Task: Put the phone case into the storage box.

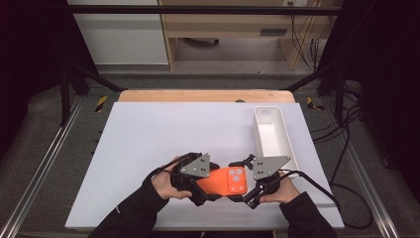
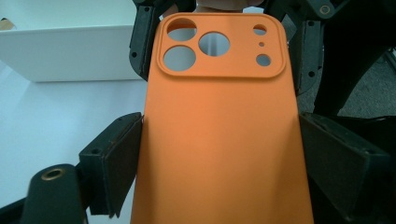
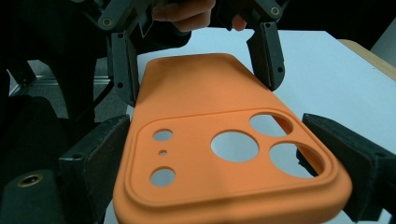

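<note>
An orange phone case (image 1: pixel 221 182) with round camera cut-outs is held level just above the white table (image 1: pixel 163 134), near its front edge. My left gripper (image 1: pixel 210 184) is shut on the plain end; both pads press the case's long edges (image 2: pixel 219 130) in the left gripper view. My right gripper (image 1: pixel 240 181) faces it from the other side. Its pads (image 3: pixel 109 144) lie against the sides of the camera end (image 3: pixel 196 93), so it is shut on the case too. A hand holds each gripper.
A long white bin (image 1: pixel 285 134) stands on the table's right side, just behind my right gripper; its wall (image 2: pixel 65 51) shows in the left gripper view. Black frame bars and cables run along the table's sides.
</note>
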A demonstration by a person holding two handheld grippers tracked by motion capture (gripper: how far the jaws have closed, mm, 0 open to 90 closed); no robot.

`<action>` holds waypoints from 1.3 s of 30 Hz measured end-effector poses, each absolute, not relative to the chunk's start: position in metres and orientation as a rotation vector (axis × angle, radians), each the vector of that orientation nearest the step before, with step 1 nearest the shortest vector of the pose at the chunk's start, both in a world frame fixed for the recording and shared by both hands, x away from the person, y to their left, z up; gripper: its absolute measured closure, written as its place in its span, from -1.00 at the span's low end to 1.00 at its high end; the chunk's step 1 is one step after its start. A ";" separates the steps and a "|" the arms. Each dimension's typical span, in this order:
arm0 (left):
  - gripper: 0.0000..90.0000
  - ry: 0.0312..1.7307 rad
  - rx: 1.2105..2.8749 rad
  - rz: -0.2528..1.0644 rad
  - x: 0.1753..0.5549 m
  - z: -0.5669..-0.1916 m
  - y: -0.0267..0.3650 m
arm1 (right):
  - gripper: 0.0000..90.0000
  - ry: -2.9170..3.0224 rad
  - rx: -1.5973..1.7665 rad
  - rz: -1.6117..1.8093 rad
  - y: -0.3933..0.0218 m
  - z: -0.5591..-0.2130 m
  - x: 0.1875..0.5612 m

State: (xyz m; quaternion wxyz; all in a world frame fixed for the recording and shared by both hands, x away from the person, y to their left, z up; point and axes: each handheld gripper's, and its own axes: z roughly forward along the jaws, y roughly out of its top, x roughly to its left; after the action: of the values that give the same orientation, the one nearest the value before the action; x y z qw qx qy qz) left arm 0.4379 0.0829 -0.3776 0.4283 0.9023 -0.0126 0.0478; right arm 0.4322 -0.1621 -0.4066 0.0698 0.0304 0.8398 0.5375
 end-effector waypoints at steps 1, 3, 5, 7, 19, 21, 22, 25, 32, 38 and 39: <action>-0.65 -0.037 2.255 0.118 0.438 -0.378 0.083 | -0.74 2.530 0.087 1.621 -0.162 -0.407 0.432; -0.65 -0.042 2.254 0.113 0.437 -0.378 0.083 | -0.73 2.533 0.075 1.625 -0.161 -0.407 0.432; -0.65 -0.050 2.254 0.113 0.437 -0.379 0.082 | -0.73 2.533 0.064 1.626 -0.161 -0.408 0.431; -0.65 -0.053 2.256 0.109 0.437 -0.379 0.083 | -0.73 2.533 0.057 1.627 -0.161 -0.408 0.431; -0.65 -0.059 2.259 0.110 0.436 -0.381 0.084 | -0.69 2.534 0.037 1.624 -0.160 -0.410 0.430; -0.65 -0.057 2.255 0.107 0.437 -0.382 0.084 | -0.69 2.534 0.038 1.622 -0.159 -0.410 0.430; -0.65 -0.057 2.255 0.106 0.437 -0.382 0.084 | -0.69 2.532 0.037 1.624 -0.159 -0.411 0.430; -0.65 -0.058 2.256 0.101 0.437 -0.382 0.085 | -0.68 2.535 0.034 1.633 -0.159 -0.411 0.430; -0.65 -0.051 2.257 0.104 0.437 -0.381 0.085 | -0.66 2.552 0.043 1.644 -0.160 -0.410 0.432; -0.65 -0.041 2.261 0.094 0.438 -0.380 0.085 | -0.65 2.559 0.042 1.653 -0.160 -0.409 0.433; -0.65 -0.040 2.262 0.094 0.437 -0.381 0.084 | -0.65 2.559 0.039 1.651 -0.160 -0.410 0.433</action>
State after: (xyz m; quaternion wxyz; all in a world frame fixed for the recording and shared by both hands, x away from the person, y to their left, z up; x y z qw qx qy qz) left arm 0.4374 0.0843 -0.3805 0.4245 0.9045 -0.0162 0.0376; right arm 0.4332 -0.1602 -0.4096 0.0479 0.0127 0.8393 0.5414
